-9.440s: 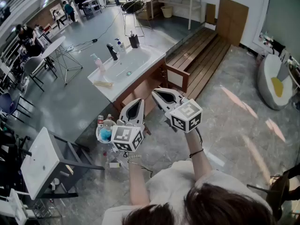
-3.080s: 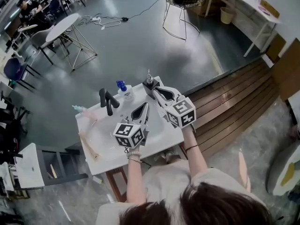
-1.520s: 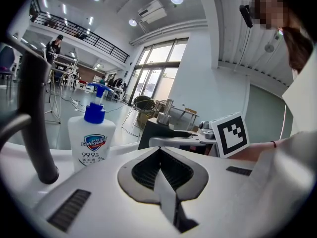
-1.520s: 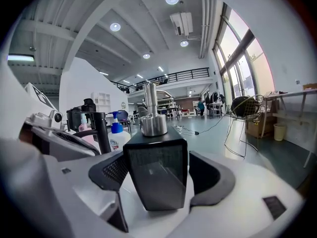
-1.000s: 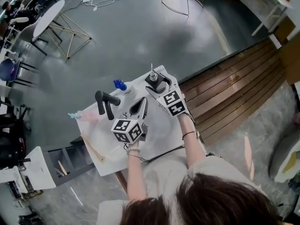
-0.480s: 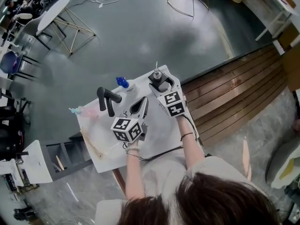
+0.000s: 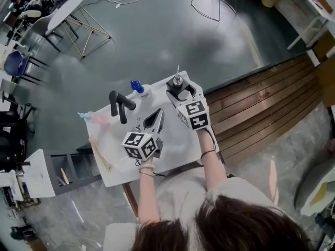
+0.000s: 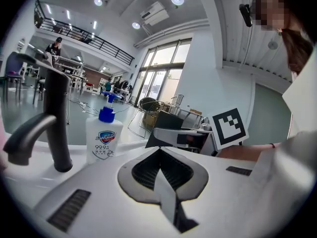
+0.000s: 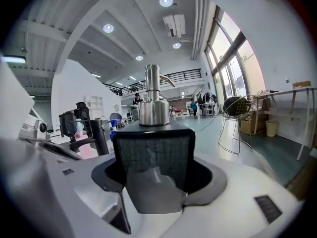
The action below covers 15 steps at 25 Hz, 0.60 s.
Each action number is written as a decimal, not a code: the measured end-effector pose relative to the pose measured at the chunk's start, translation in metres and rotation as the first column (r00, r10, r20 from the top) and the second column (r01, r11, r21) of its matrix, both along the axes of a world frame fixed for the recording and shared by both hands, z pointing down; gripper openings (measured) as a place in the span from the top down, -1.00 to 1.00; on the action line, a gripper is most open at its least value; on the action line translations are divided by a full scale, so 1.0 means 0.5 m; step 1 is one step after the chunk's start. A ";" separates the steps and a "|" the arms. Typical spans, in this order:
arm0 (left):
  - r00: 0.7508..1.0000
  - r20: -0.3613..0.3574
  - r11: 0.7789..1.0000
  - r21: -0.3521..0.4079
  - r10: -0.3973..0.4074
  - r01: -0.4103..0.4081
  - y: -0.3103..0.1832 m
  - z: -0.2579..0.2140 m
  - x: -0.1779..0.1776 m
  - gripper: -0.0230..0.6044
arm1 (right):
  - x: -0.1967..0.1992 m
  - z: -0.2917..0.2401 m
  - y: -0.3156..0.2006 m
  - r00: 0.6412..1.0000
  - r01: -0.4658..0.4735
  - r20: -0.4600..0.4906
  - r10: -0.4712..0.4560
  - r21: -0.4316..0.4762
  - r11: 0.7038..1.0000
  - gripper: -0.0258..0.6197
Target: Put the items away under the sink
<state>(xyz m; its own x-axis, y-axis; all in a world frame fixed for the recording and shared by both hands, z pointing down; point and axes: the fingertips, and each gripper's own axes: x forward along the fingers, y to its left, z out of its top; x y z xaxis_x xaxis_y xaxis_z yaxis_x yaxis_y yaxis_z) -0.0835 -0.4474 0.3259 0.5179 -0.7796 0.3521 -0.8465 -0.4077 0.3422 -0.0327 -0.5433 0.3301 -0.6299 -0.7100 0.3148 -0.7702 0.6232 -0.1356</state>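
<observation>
At the far right corner of the white sink counter (image 7: 116, 172), the right gripper (image 7: 182, 92) has the black square soap dispenser with a steel pump (image 9: 152, 133) between its wide-set jaws. The jaws have just been closing and now press its sides. The left gripper (image 7: 156, 115), jaws together and empty, hovers over the basin near the black tap (image 7: 119, 106) and the white blue-capped soap bottle (image 8: 103, 138).

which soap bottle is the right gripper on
The black dispenser with the silver pump: right gripper jaws just closed round it; white bottle and pink bottle stand free.
</observation>
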 end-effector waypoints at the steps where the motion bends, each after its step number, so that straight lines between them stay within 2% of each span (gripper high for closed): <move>1: 1.000 -0.001 1.000 0.002 -0.007 0.007 0.008 -0.003 -0.001 0.92 | 0.001 -0.004 0.006 1.000 0.003 0.006 -0.003 0.000 1.000 -0.07; 15: 0.995 -0.003 0.995 0.014 -0.096 0.096 0.145 -0.007 -0.040 0.92 | -0.035 -0.049 0.116 0.997 0.058 0.057 -0.059 0.018 0.998 -0.07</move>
